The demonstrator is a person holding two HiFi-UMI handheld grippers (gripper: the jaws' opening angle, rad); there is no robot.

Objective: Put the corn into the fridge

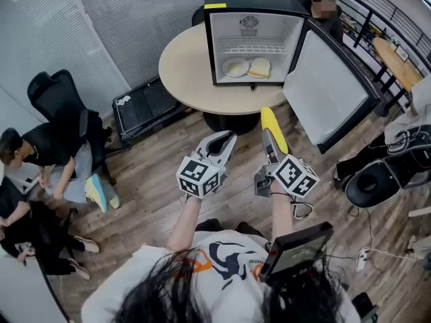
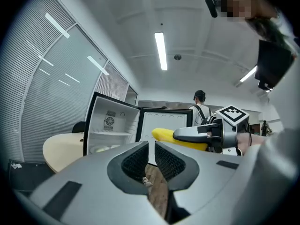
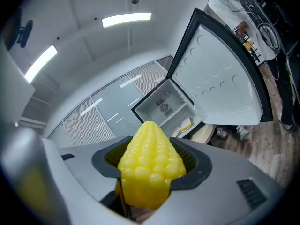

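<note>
The round desk (image 1: 178, 73) carried a small fridge (image 1: 248, 0) at its near edge, probably set there so the person could reach it standing. Its door (image 1: 330, 93) was swung fully out to the right, which left the white inside open to a straight approach from the front. The 2 grippers were held side by side in front of the person, well short of the desk. The left gripper (image 1: 227, 140) pointed level, its jaws drawn in to a bare slit with nothing between them; it looked parked out of the way, its part at the door seemingly done. The right gripper (image 1: 269, 142) tipped slightly downward and was clamped on the corn (image 1: 273, 128), jaws spread wide around the thick end. The cob stuck out lengthwise past the jaw tips, aimed at the opening, so it could likely go in tip first. The corn was thus in the air between person and fridge, not yet inside. On the fridge floor lay a pale round plate (image 1: 235, 67) and a piece of bread (image 1: 260, 67) just beside it, leaving room in front and on the shelf above.
</note>
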